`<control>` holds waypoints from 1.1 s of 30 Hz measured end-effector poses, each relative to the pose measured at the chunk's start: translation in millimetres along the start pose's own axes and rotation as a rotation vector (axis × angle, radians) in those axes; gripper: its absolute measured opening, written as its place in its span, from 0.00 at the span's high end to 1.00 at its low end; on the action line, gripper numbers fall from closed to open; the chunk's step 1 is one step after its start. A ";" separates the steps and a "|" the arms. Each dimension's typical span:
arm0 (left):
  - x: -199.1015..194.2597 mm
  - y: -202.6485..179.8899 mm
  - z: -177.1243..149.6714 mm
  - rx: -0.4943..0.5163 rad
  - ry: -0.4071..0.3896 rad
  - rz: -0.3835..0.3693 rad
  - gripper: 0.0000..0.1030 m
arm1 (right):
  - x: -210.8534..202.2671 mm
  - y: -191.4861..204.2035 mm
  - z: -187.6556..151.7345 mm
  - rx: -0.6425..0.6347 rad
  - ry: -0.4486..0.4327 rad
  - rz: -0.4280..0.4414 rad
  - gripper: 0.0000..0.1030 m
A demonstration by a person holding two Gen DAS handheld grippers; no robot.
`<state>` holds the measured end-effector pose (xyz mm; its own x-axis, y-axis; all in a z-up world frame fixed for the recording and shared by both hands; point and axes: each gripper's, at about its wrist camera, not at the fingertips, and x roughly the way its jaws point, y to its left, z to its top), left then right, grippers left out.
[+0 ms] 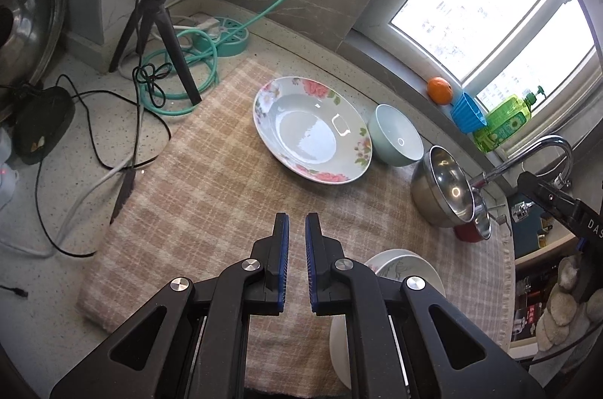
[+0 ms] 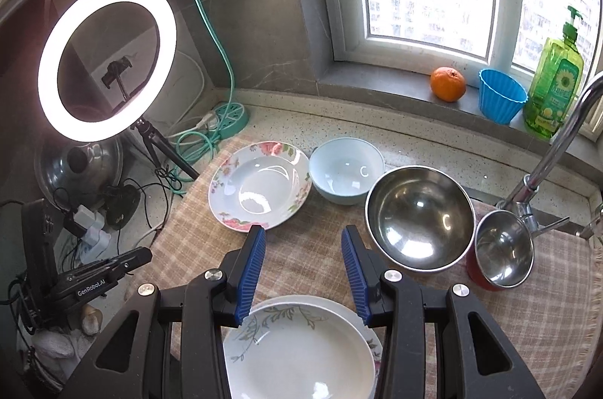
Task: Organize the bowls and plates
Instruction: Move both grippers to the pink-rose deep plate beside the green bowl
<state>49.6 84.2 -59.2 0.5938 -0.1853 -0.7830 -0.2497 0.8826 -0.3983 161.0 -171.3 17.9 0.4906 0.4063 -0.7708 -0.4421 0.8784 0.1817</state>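
Observation:
A floral plate [image 1: 312,129] [image 2: 260,186] lies on the checked cloth [image 1: 211,195] [image 2: 320,237]. Right of it stand a pale blue bowl [image 1: 395,135] [image 2: 345,171], a large steel bowl [image 1: 441,190] [image 2: 420,218] and a small steel bowl in a red cup [image 1: 478,223] [image 2: 503,250]. A stack of white plates with a leaf pattern [image 2: 301,350] [image 1: 405,272] lies at the near edge. My left gripper [image 1: 297,220] hovers over the cloth, jaws narrowly apart and empty. My right gripper [image 2: 303,235] is open and empty above the stack.
A ring light on a tripod [image 1: 162,7] [image 2: 107,60], cables [image 1: 113,120] and a teal hose [image 2: 205,33] crowd the left counter. An orange [image 2: 448,84], blue cup [image 2: 501,101] and soap bottle [image 2: 556,86] sit on the sill. A tap [image 2: 554,158] rises at right.

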 end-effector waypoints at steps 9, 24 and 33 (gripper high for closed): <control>16.2 14.7 19.6 -0.036 0.008 0.008 0.93 | 29.5 11.0 38.6 -0.041 -0.007 -0.010 0.63; 61.4 14.9 29.5 -0.185 0.008 0.059 0.93 | 150.6 -9.6 104.0 -0.100 0.250 0.173 0.64; 87.5 12.5 32.7 -0.233 0.019 0.078 0.93 | 219.4 -13.0 124.3 -0.141 0.378 0.213 0.70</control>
<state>123.5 93.1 -117.1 0.5523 -0.1307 -0.8233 -0.4648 0.7716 -0.4343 367.7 -62.3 -77.7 0.0802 0.4310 -0.8988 -0.6145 0.7313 0.2959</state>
